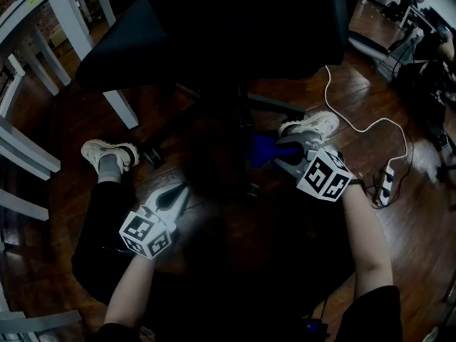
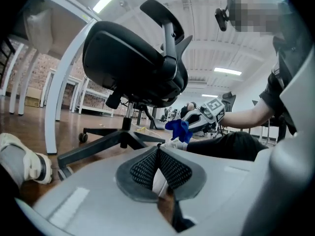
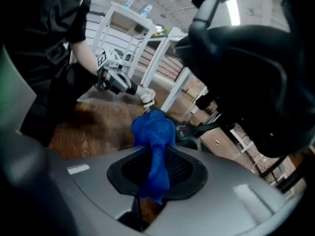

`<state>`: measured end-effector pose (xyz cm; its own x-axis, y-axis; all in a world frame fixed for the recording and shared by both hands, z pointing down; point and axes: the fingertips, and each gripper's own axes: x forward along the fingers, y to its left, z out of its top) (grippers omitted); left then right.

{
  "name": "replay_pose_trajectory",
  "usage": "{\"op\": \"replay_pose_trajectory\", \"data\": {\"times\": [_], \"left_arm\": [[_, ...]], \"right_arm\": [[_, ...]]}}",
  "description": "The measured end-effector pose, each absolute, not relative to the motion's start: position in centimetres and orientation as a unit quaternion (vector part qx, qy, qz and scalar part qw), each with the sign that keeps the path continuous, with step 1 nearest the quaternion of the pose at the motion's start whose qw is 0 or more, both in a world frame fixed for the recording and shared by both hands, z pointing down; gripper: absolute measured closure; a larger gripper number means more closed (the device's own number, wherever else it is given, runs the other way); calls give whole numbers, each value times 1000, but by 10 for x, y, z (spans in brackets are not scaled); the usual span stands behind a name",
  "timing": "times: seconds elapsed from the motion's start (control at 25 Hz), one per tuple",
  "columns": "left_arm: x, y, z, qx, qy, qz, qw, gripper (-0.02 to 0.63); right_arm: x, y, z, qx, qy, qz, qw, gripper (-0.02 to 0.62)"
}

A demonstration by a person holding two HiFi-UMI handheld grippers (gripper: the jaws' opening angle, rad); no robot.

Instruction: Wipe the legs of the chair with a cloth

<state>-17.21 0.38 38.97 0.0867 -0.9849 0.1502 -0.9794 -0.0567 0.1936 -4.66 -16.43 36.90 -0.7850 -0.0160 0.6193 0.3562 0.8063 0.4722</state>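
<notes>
In the head view, my right tool is closed on the blue cloth and holds it low, near the base of the black chair. It is too dark there to tell if the cloth touches a leg. My left tool is above the wooden floor, on the other side of the base, near my left shoe. A white cable lies on the floor at the right.

In the left gripper view, the two jaws of my left tool are pressed together and nothing is between them. Behind them stands the chair, with one chair leg coming toward the camera. The cloth hangs from the right tool, just beside the base.

In the right gripper view, the jaws of the right tool pinch the cloth. Its bunched end stands out in front of the jaws. The left tool is seen further back, in front of a white desk.
</notes>
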Motion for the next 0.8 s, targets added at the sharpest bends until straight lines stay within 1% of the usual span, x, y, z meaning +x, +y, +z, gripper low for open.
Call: {"op": "replay_pose_trajectory", "data": {"times": [0.08,0.2,0.28,0.36,0.4,0.48,0.64,0.8], "left_arm": [[-172,-3,370,727,-675,-41,115,601],[-169,-9,337,735,-669,-68,87,601],[-164,-9,321,745,-663,-52,59,601],[-159,-8,312,753,-657,-27,33,601],[-157,-6,309,755,-655,-21,25,601],[-154,-5,305,757,-652,-22,22,601],[-145,-9,312,766,-641,-19,37,601],[-145,-15,324,770,-636,9,59,601]], "right_arm": [[-34,-155,337,-80,-920,-261,280,508],[-15,-126,298,-91,-938,-248,224,508],[-4,-111,268,-98,-946,-244,188,508],[6,-106,237,-98,-952,-233,172,508],[11,-105,224,-99,-952,-229,176,508],[22,-108,211,-106,-946,-228,205,508],[36,-131,230,-108,-926,-240,272,508],[27,-159,267,-103,-935,-192,280,508]]}}
